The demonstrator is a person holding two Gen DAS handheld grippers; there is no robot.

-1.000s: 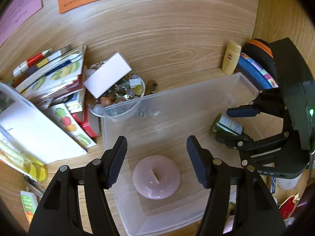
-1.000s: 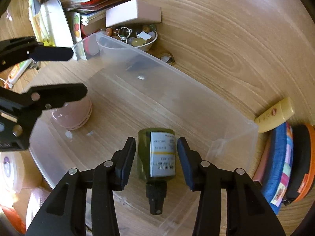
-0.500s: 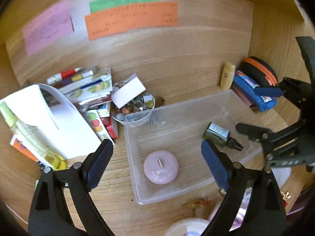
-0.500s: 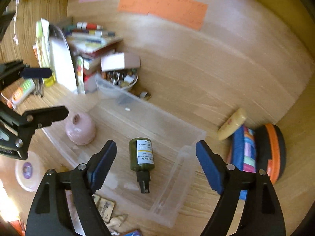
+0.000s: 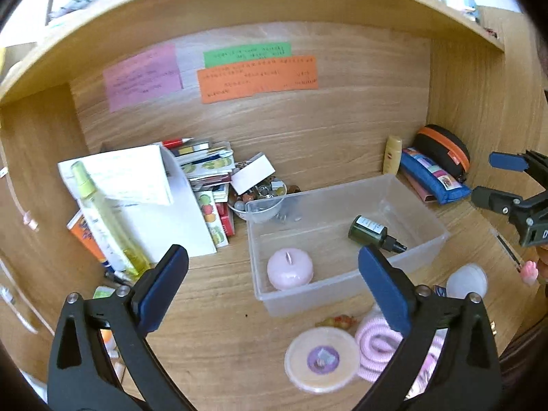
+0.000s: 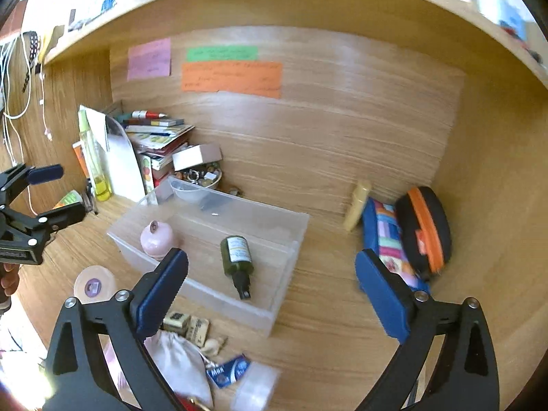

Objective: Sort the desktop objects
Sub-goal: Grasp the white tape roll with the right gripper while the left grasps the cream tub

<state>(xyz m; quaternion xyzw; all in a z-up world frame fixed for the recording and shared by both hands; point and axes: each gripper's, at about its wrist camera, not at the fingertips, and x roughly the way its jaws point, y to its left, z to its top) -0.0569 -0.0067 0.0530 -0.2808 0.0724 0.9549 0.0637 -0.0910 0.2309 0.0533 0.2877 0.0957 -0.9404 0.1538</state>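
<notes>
Both grippers are hanging above the desk with nothing in them. Left gripper (image 5: 274, 284) jaws have just been opening, now spread about as wide as they go, blue pads framing the bin (image 5: 346, 294) at centre frame, nothing between them. Right gripper (image 6: 270, 291) same: jaws have just been opening, now spread wide, gripping nothing, bottle (image 6: 236, 257) lying well beyond the pads

Bin is a clear, shallow rectangular plastic tub sitting on the wood desk. Inside it, in the left view:
- candle (image 5: 290, 268): pale pink, squat and round, short wick on top, sitting upright at lower left of the bin
- bottle (image 5: 371, 232): dark green glass, white label, black spray cap, lying on its side at right of the bin, cap pointing lower right

The two are lying well apart, not touching.

Outside the bin in the left view: a round lidded tin (image 5: 322, 359) with a purple sticker at bottom centre, a pink coil (image 5: 380, 346) just right of it, a bowl (image 5: 260, 202) of small trinkets touching the bin's upper left corner
</notes>
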